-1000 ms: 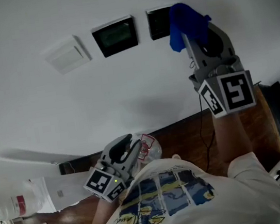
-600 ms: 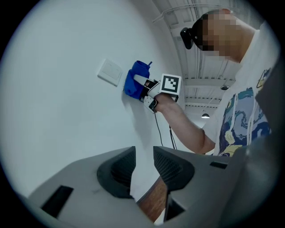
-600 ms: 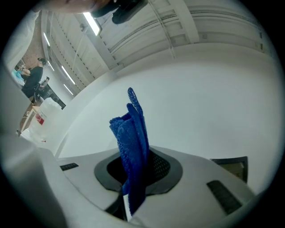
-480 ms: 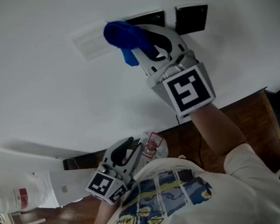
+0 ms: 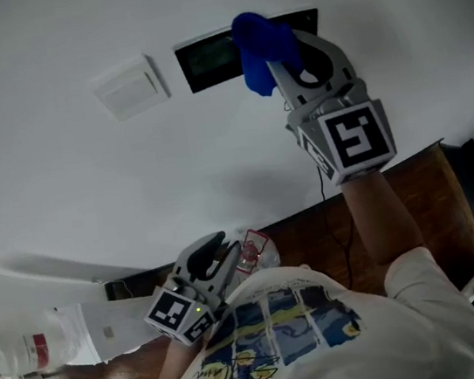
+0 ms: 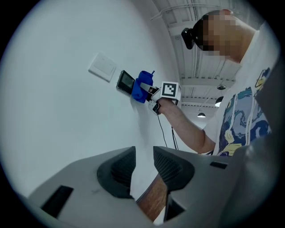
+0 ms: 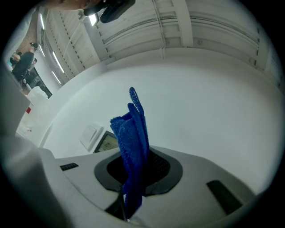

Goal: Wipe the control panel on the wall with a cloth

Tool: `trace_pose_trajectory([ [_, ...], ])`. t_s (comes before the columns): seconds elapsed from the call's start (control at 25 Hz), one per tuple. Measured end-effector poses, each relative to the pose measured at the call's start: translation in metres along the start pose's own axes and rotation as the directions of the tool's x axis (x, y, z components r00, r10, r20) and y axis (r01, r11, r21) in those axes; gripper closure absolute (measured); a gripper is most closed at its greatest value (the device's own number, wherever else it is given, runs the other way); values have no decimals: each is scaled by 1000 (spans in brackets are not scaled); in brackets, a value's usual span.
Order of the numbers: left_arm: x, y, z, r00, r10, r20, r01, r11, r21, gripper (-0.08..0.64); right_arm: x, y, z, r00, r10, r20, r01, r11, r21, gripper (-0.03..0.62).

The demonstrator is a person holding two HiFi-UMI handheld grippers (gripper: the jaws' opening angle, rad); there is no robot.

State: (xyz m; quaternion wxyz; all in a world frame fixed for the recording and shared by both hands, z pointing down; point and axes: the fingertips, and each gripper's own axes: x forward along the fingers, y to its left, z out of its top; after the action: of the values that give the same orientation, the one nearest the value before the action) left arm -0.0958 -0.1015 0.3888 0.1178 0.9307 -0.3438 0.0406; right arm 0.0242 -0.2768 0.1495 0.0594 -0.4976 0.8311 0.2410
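Head view shows the right gripper (image 5: 285, 67) held high against the white wall (image 5: 70, 191), with a bunched blue cloth (image 5: 262, 46) sticking out past its tip. The cloth covers the right edge of the dark control panel (image 5: 210, 56) and most of a second dark panel (image 5: 307, 18) just beside it. A white switch plate (image 5: 128, 87) sits to the left of the control panel, a little apart from it. The right gripper's marker cube (image 5: 355, 140) faces the camera, below the cloth.

In the right gripper view the fingers (image 7: 162, 167) are clamped on the cloth (image 7: 133, 133), which stands up between them in a folded ridge. The control panel (image 7: 107, 142) and the switch plate (image 7: 90, 135) show on the wall just left of it.

The left gripper (image 5: 206, 264) hangs low, close to the person's printed shirt (image 5: 284, 327) and well apart from the panels. In the left gripper view its fingers (image 6: 116, 171) stand slightly apart with nothing between them; only wall and brown wood show through the gap. That same view, looking up along the wall, shows the cloth (image 6: 143, 87) resting against the wall at the control panel's (image 6: 125, 82) near edge, with the switch plate (image 6: 102, 67) further off. A dark cable (image 5: 339, 213) runs down the wall below the right gripper.
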Motion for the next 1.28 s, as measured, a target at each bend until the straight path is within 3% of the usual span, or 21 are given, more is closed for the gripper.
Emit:
trace_pose_trajectory([
  [0.28,37,-17,0,999,-30,-27,31,999,14,449,-30,-86,-16,993,-118,-14,117,992,-37,506],
  [0.48,58,-25,2,999,-23,-24,23,1000,17,448,-39,-125,-35,988,-155,-26,153,987,-45,506],
  [0.8,82,-28,8,999,45,-20,-46,999,-5,449,-32,-130,-41,996,-87,12,87,996,-18,506],
  [1.12,92,-21,15,980,194,-51,-194,981,2,449,-46,-126,-45,998,-29,61,26,998,57,506],
  [1.28,85,-25,19,970,236,-55,-234,972,33,449,-76,-116,-68,999,-37,-10,38,998,52,506],
])
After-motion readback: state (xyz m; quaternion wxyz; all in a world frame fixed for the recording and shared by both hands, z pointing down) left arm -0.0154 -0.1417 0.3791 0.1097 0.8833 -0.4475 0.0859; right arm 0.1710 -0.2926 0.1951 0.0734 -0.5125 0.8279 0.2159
